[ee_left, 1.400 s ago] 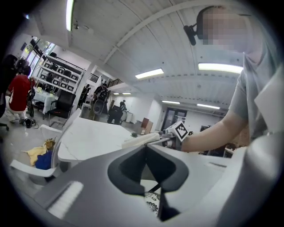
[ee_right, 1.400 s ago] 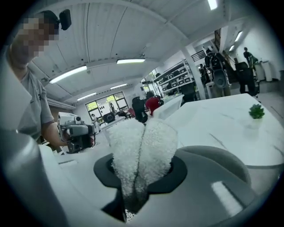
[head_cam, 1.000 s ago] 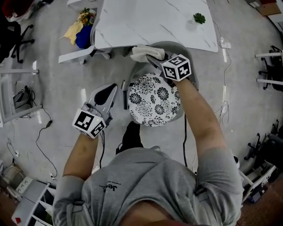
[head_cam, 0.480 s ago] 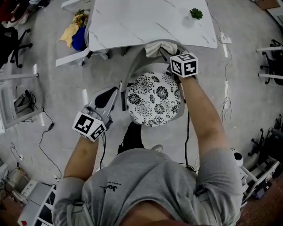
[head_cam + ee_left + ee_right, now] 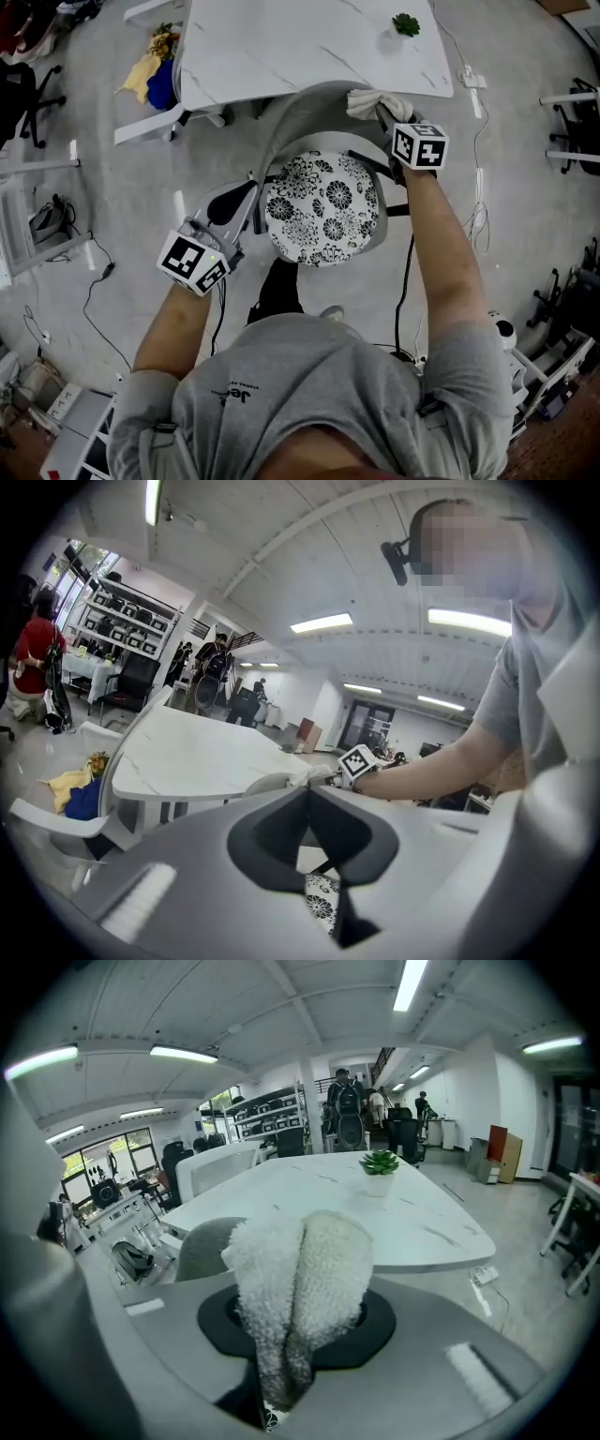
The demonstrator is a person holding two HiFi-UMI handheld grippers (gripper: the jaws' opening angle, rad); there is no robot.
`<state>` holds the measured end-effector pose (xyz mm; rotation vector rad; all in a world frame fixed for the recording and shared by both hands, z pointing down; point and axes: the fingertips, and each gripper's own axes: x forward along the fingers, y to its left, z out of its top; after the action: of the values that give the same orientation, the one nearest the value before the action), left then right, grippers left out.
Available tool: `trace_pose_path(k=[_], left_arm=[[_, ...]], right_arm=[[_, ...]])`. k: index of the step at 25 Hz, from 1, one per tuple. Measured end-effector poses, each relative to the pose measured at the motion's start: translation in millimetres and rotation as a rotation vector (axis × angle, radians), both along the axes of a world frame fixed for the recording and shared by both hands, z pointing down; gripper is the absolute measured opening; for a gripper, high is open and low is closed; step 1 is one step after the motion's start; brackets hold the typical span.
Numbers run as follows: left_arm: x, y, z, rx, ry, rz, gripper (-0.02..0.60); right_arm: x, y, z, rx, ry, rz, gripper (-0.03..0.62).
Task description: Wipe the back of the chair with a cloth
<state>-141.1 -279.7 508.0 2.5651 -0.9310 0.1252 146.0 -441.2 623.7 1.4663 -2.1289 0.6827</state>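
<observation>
White cloth (image 5: 373, 101), clamped in the right gripper (image 5: 382, 112), rests on the right end of the grey chair back (image 5: 298, 109); the left gripper (image 5: 253, 186) is closed on nothing

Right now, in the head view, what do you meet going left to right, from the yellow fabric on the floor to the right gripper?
Yellow fabric → left gripper → floral chair seat → right gripper, clamped on the cloth.

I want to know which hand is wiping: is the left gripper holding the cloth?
No, the left gripper has its jaws closed together on nothing, while the white cloth is clamped in the right gripper.
</observation>
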Motion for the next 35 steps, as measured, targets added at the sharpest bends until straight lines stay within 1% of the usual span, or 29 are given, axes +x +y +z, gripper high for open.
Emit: trace_pose_path(k=[3, 5, 6, 7, 9, 13, 15, 17, 18, 19, 21, 24, 27, 32, 34, 35], left_arm=[[2.4, 1.5, -1.6, 0.0, 0.002, 0.007, 0.06], [1.9, 2.8, -2.7, 0.001, 0.005, 0.007, 0.06], [1.5, 3.4, -2.9, 0.002, 0.008, 0.006, 0.06], [1.0, 4.0, -2.4, 0.001, 0.011, 0.005, 0.06], [-0.2, 4.7, -0.6, 0.0, 0.017, 0.004, 0.06], [-6.0, 4.4, 1.3, -0.006, 0.023, -0.006, 0.06], [-11.8, 5.9, 4.0, -0.012, 0.025, -0.011, 0.06], [-18.3, 7.7, 8.0, -0.021, 0.022, -0.016, 0.06], [-21.6, 8.5, 10.4, -0.027, 0.02, -0.02, 0.06], [-24.9, 9.0, 13.1, -0.032, 0.018, -0.024, 0.06], [-30.8, 9.9, 17.8, -0.043, 0.014, -0.032, 0.06], [-38.2, 10.2, 22.4, -0.054, 0.008, -0.045, 0.06], [-42.9, 8.7, 25.2, -0.061, 0.006, -0.053, 0.06], [-38.3, 6.4, 29.7, -0.069, 0.003, -0.04, 0.06], [-32.4, 5.2, 29.7, -0.069, 0.006, -0.03, 0.06], [-29.0, 4.7, 28.8, -0.068, 0.008, -0.024, 0.06]], right_arm=[[17.9, 6.2, -1.8, -0.004, 0.011, 0.037, 0.089], [16.1, 10.5, -4.8, -0.004, 0.002, 0.01, 0.087], [10.2, 12.8, -7.3, 0.0, -0.004, -0.023, 0.087], [1.4, 15.6, -10.0, 0.007, -0.01, -0.07, 0.087], [-25.1, 23.3, -14.3, 0.029, -0.022, -0.197, 0.087], [-100.1, 49.9, -16.8, 0.069, -0.062, -0.511, 0.087], [-140.3, 65.6, -16.6, 0.074, -0.108, -0.653, 0.087], [-176.3, 77.2, -13.4, 0.06, -0.169, -0.757, 0.087], [-190.9, 79.3, -10.1, 0.05, -0.196, -0.785, 0.087], [-202.6, 78.4, -5.5, 0.04, -0.216, -0.793, 0.087], [-217.4, 69.8, 7.7, 0.02, -0.227, -0.768, 0.087], [-222.5, 50.7, 31.4, -0.007, -0.193, -0.675, 0.087], [-215.6, 33.9, 45.4, -0.013, -0.173, -0.569, 0.087], [-203.1, 25.5, 53.1, -0.011, -0.146, -0.492, 0.089], [-187.2, 20.3, 57.7, -0.018, -0.118, -0.426, 0.089], [-174.4, 16.7, 60.7, -0.026, -0.102, -0.377, 0.089]])
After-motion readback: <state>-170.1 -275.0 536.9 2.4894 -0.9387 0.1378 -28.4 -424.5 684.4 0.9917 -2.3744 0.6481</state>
